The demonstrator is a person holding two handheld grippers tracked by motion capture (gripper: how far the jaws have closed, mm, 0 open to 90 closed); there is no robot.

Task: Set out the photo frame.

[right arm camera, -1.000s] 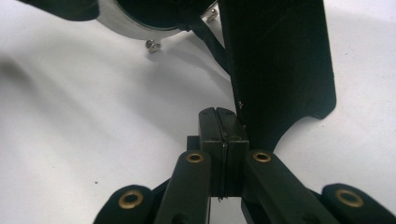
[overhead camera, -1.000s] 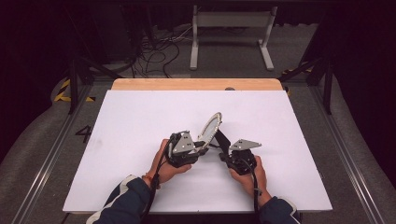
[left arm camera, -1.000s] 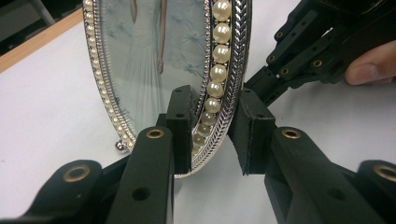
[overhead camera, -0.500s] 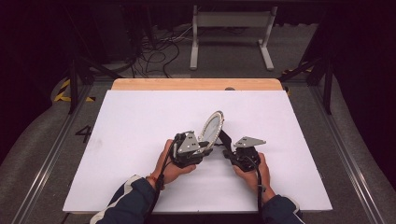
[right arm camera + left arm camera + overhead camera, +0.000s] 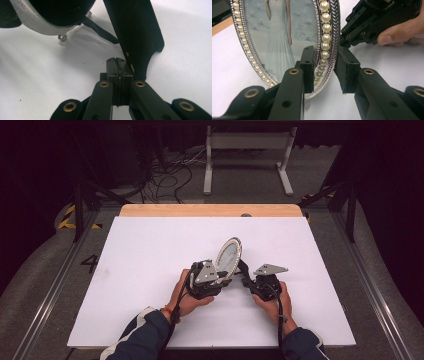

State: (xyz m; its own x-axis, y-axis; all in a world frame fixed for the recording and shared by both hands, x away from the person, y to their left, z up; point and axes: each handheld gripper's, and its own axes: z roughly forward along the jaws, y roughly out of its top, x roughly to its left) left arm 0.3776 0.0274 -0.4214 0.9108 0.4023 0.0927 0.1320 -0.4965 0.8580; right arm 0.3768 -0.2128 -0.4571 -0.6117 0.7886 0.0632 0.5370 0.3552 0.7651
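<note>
An oval picture frame (image 5: 229, 258) stood tilted near the middle of the white table (image 5: 150, 250), its pearl-and-silver rim (image 5: 325, 37) facing the person. In the left gripper view the frame (image 5: 287, 32) showed a photo of a figure in a white dress behind glass.

The left gripper (image 5: 212, 279) sat just below and left of the frame, held in the left hand (image 5: 186, 297). Its jaws straddled the frame's lower rim: the left pad (image 5: 308, 67) lay against the glass side by the pearls, while the right pad (image 5: 344, 70) stood just off the braided silver edge with a sliver of table showing between. So the jaws were partly spread around the rim, not pinching it.

The right gripper (image 5: 250, 279) sat just right of the frame, in the right hand (image 5: 272, 302), at the frame's back. In its own view its jaws were pressed together (image 5: 119, 68), with nothing visible between the pads. They lay beside the foot of the black stand (image 5: 136, 32) that leaned out behind the frame. Whether the pads touched the stand could not be told. A thin black strap (image 5: 100, 30) ran from the frame's back (image 5: 50, 12) to the stand.
</note>
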